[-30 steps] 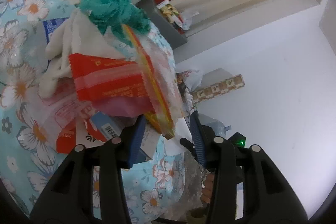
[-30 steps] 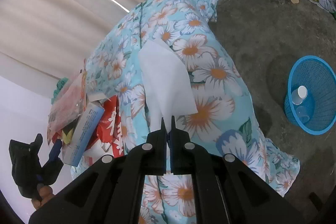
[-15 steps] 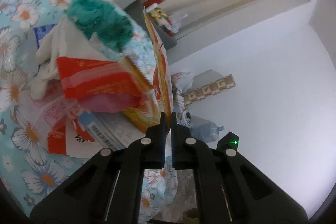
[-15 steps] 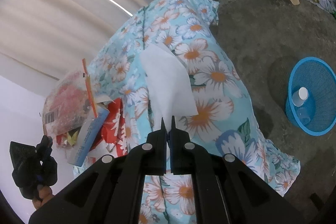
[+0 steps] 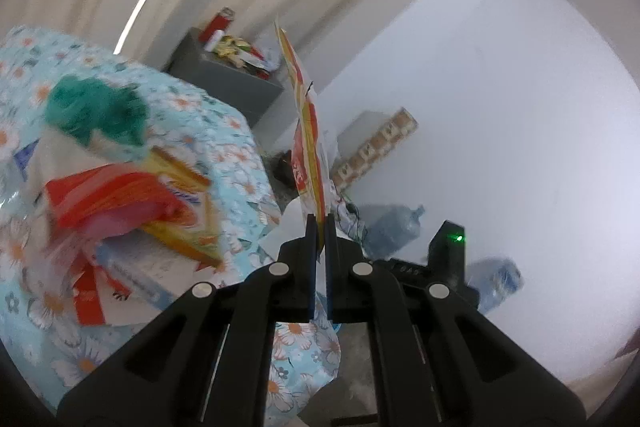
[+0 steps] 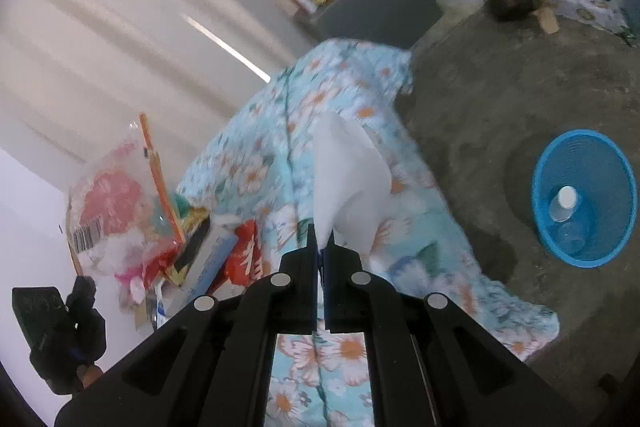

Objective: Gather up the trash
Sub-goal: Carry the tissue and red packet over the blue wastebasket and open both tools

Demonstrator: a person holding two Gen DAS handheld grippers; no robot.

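While my blue basket (image 6: 585,201) holds a bottle (image 6: 562,205) | floral surface (image 6: 256,163) littered | left tool (image 5: 319,223) clenched on wrapper (image 5: 306,115) | right tool (image 6: 320,239) on tissue (image 6: 348,179).

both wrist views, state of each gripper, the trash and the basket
left gripper: shut on wrapper, lifted
right gripper: shut on tissue, lifted
trash pile: heaped on the floral cloth
basket: upright on the floor, bottle inside
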